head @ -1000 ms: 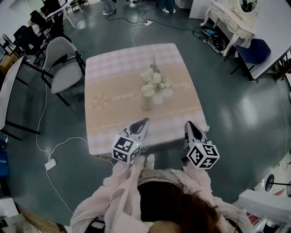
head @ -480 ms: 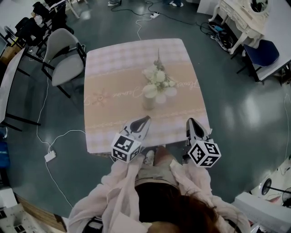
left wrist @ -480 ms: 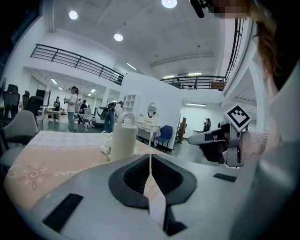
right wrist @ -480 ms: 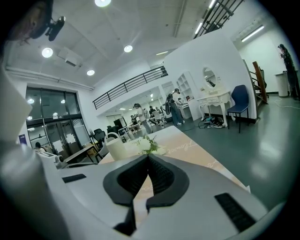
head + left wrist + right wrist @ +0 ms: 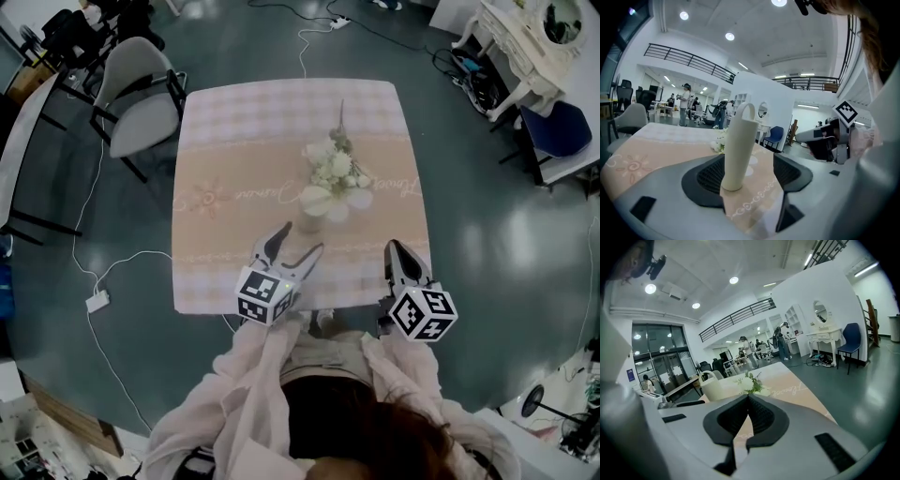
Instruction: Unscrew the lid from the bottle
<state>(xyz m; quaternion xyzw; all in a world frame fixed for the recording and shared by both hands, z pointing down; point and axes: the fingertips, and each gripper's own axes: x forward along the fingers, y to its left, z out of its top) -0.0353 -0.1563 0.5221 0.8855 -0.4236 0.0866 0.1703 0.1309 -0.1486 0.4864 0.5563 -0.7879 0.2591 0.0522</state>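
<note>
Pink-clothed table (image 5: 216, 141) holds the cream bottle (image 5: 738, 150) beside the flowers (image 5: 333, 173), looped lid (image 5: 746, 112) still on: the left gripper (image 5: 298, 242) has just been spreading its jaws with the bottle untouched between them, the right gripper (image 5: 395, 247) is closed and empty, so all the unscrewing remains.

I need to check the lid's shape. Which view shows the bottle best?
The left gripper view: the cream bottle stands close, upright and mid-frame, its loop-handled lid clear. The head view shows the bottle small, from above, lid shape unreadable. The right gripper view shows the bottle farther off, at the left, its base hidden.
</note>
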